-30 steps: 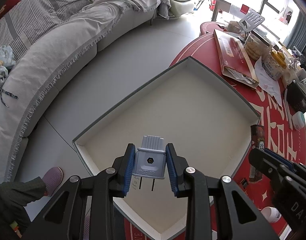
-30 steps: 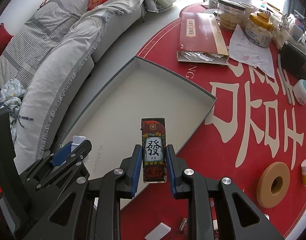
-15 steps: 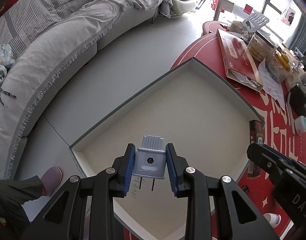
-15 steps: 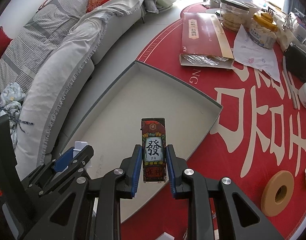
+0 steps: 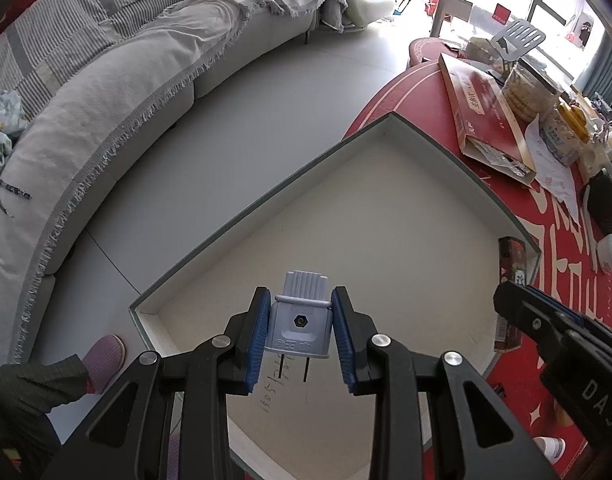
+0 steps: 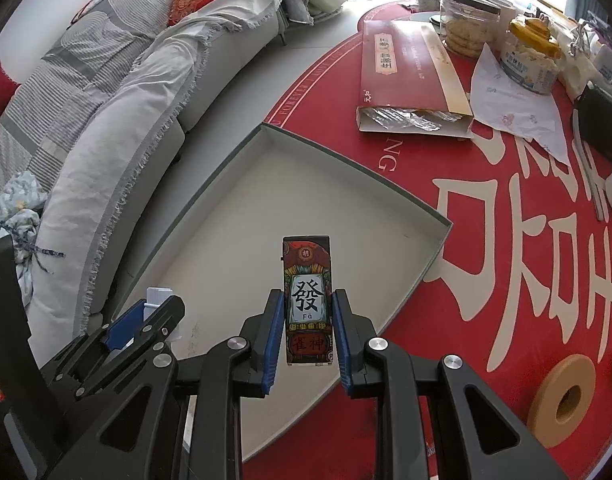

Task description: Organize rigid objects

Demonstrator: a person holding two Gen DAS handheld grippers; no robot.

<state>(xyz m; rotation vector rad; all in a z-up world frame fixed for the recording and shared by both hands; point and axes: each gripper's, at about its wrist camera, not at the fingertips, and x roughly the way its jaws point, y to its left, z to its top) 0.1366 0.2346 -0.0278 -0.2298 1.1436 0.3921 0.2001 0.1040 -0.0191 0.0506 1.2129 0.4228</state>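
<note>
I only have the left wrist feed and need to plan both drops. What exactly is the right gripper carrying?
Observer: The right gripper is shut on a slim card box printed with a mahjong "fa" character.
Operator: Is it over the tray?
Observer: Yes, it hangs over the white tray, near its right side.
Operator: Anything loose on the table near that hand?
Observer: A tan tape roll lies flat on the red tablecloth, at the lower right of that view.
</note>
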